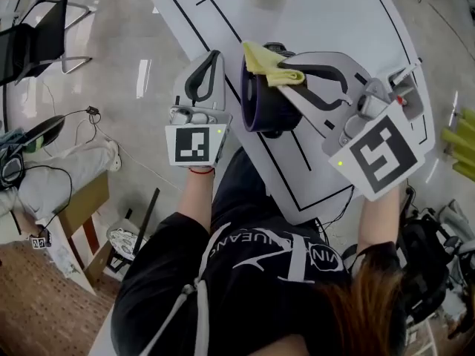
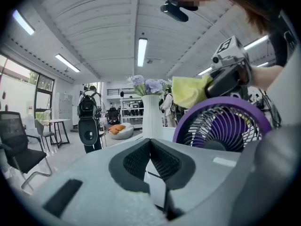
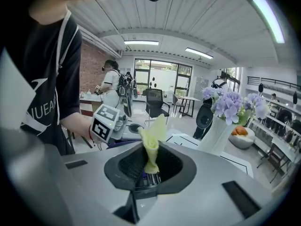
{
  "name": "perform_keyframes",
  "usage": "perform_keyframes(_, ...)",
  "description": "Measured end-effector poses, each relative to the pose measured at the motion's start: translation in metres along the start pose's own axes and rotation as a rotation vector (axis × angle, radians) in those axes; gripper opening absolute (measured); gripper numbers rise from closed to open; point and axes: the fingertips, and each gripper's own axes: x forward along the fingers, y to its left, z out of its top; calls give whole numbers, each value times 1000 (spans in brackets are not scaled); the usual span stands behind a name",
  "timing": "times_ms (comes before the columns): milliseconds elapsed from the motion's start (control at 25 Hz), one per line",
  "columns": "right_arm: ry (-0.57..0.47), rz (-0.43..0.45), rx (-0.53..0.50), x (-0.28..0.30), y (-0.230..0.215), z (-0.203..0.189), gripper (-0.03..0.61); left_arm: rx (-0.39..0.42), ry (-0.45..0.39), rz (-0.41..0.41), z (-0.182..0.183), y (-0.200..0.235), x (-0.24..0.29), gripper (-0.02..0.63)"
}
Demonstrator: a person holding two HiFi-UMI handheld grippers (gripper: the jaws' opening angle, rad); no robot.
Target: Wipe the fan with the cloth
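Table: one fan, one cloth.

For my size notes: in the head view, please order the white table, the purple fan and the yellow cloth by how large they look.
1. white table
2. purple fan
3. yellow cloth, bunched and partly pinched in the right gripper, so its spread-out size is unsure.
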Motion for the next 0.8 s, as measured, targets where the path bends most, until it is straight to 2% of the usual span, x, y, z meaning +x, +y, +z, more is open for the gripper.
perform_keyframes(120, 7, -13, -29, -9, 19, 1, 49, -31, -21, 1, 9, 2, 5, -2)
perform_keyframes(440, 38, -78, -93, -17, 72, -10, 48, -29, -86, -66, 25, -18, 6, -2)
perform_keyframes(640, 70, -186, -102, -31, 121, -50, 48, 16, -112, -109, 25, -63, -26, -2)
perform_keyframes(800, 82, -295, -91, -27, 139, -62, 48, -7, -116, -151, 20, -74, -54, -2)
